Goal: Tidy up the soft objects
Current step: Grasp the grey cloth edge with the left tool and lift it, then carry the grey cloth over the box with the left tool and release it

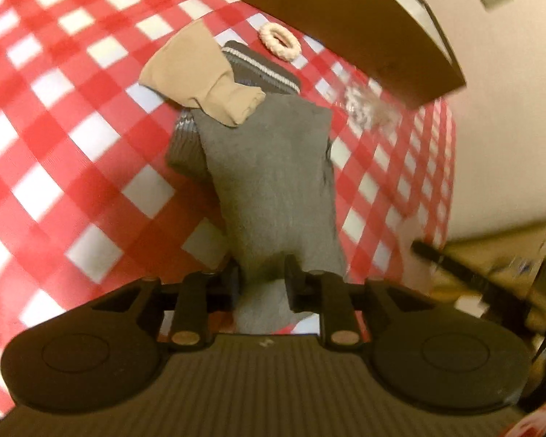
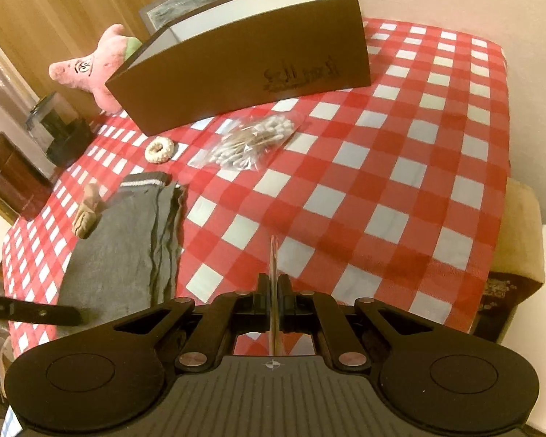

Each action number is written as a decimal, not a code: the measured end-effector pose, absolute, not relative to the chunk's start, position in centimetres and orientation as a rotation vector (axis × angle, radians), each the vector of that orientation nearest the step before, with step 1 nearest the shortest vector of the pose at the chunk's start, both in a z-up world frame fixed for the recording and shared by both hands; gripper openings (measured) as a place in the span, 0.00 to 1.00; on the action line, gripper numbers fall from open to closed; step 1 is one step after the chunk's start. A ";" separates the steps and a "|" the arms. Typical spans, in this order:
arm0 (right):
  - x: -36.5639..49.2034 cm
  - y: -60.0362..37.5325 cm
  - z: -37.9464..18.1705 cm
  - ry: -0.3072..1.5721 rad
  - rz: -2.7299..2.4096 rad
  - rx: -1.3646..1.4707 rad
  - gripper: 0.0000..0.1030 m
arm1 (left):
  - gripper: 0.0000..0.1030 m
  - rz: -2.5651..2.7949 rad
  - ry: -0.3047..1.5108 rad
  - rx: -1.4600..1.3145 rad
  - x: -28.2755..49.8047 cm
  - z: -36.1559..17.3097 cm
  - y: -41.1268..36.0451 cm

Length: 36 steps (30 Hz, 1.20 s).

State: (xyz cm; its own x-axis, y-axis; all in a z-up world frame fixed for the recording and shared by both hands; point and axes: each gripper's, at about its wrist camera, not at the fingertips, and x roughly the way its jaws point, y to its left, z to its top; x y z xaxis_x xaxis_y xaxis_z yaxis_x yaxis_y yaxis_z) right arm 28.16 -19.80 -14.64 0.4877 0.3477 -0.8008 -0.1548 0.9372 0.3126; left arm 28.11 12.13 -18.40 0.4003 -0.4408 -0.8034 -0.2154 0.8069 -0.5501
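My left gripper [image 1: 262, 276] is shut on the near end of a grey sock [image 1: 273, 167], which stretches away over a darker ribbed sock [image 1: 258, 65] with a white stripe. A tan sock [image 1: 196, 73] lies across their far end. The grey sock also shows in the right wrist view [image 2: 127, 240], with the tan sock [image 2: 85, 218] beside it. My right gripper [image 2: 274, 284] is shut on a thin flat transparent sheet [image 2: 274, 255] seen edge-on, above the checked cloth. A brown box [image 2: 244, 69], open on top, stands at the back.
A cream knitted ring [image 2: 159, 150] and a clear bag of cotton swabs [image 2: 253, 140] lie in front of the box. A pink plush toy [image 2: 91, 65] sits behind the box's left end. The red-and-white checked tablecloth [image 2: 400, 167] covers the table; its edge drops off at right.
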 end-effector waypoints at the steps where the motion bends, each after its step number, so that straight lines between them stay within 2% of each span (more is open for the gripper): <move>1: 28.1 -19.8 -14.6 1.017 0.308 0.201 0.04 | 0.20 -0.147 1.165 -0.686 28.2 -18.7 12.2; 3: 28.0 -19.8 -14.7 1.021 0.304 0.196 0.04 | 0.18 -0.128 1.155 -0.717 28.4 -19.0 12.2; 5: 28.0 -20.0 -14.6 1.020 0.303 0.193 0.04 | 0.05 -0.136 1.148 -0.688 28.5 -18.6 11.8; 15: 27.9 -21.0 -12.4 0.969 0.311 0.182 0.04 | 0.04 -0.223 1.002 -0.291 28.1 -10.2 7.7; 25: 28.3 -21.1 -9.4 0.907 0.374 0.179 0.04 | 0.04 -0.250 0.846 -0.180 29.0 -3.1 6.9; 36: 32.8 -21.4 -4.0 0.773 0.458 0.186 0.04 | 0.04 -0.261 0.705 -0.089 33.8 2.7 7.1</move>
